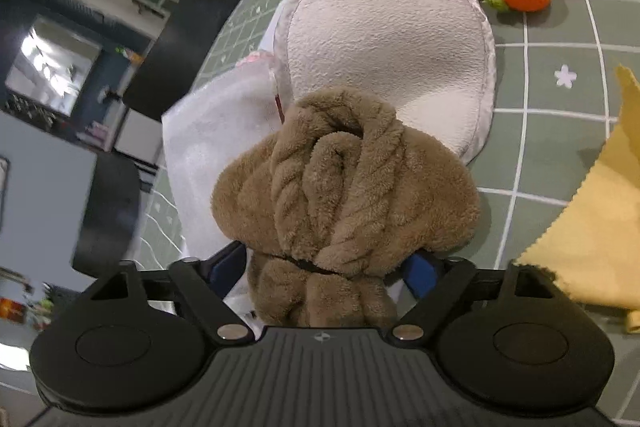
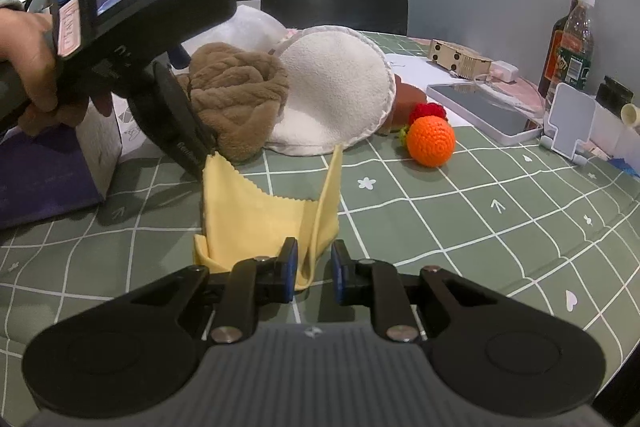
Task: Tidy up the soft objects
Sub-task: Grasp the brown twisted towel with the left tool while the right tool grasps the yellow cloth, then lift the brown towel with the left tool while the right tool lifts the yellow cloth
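Note:
A brown plush bundle (image 1: 340,187), tied with a thin black band, fills the gap between the blue pads of my left gripper (image 1: 324,269), which is shut on it. In the right wrist view a person's hand holds that gripper (image 2: 176,115) with the bundle (image 2: 236,95) low over the green checked tablecloth (image 2: 460,227). My right gripper (image 2: 315,263) is shut on a fold of a yellow cloth (image 2: 260,219), whose far corner stands up off the table. A white round cushion (image 1: 384,43) leans behind the bundle. An orange crochet ball (image 2: 432,137) lies beside a red crochet piece (image 2: 428,111).
A white cloth (image 1: 216,147) lies left of the bundle. A box (image 2: 96,147) stands at the left, and a black chair (image 2: 336,7) behind the table. At the back right are a white tray (image 2: 480,107), a wooden box (image 2: 456,57), bottles (image 2: 572,43) and a phone stand (image 2: 568,119).

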`<move>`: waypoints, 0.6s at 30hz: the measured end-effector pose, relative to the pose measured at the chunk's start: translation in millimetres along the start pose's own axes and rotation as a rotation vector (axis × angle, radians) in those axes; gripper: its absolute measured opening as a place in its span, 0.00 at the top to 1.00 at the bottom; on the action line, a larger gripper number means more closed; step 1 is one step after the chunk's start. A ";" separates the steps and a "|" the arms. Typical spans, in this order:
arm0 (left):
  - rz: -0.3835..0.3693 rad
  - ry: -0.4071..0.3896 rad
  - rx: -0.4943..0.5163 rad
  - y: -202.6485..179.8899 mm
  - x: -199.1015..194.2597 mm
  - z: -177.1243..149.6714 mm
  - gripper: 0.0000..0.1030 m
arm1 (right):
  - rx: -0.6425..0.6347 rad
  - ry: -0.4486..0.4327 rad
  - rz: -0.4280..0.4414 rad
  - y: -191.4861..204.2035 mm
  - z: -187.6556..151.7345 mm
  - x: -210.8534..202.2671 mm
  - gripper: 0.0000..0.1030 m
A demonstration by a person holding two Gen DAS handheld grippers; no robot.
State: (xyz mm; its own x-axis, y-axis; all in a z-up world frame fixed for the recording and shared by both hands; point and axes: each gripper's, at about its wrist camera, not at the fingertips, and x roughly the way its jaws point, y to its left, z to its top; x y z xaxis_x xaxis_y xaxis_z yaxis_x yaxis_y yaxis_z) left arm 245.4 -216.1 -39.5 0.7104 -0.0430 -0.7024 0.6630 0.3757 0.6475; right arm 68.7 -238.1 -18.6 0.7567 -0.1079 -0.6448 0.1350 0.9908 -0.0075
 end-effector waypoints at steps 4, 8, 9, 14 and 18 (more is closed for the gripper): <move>-0.003 0.020 0.004 -6.3 -0.7 -3.8 0.48 | 0.004 -0.007 0.004 -0.5 -1.3 -1.4 0.84; 0.057 0.009 0.010 -16.0 -2.1 -8.2 0.52 | -0.002 -0.017 -0.005 1.3 -3.1 -2.6 0.84; 0.054 0.005 -0.012 -14.1 -5.0 -8.8 0.52 | -0.003 -0.017 -0.006 1.9 -3.3 -3.2 0.84; 0.021 -0.080 -0.138 -3.6 -41.1 -18.2 0.53 | -0.010 0.013 0.006 1.0 -2.2 -8.6 0.84; 0.006 -0.151 -0.181 -1.8 -77.3 -28.9 0.53 | 0.009 0.039 0.012 -0.4 -5.2 -16.9 0.62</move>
State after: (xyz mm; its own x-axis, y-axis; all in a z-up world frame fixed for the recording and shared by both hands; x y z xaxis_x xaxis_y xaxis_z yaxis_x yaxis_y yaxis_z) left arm 182.5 -186.7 5.2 0.7504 -0.1737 -0.6378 0.6154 0.5358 0.5781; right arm 52.5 -236.2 -11.6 0.7327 -0.0924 -0.6742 0.1316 0.9913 0.0071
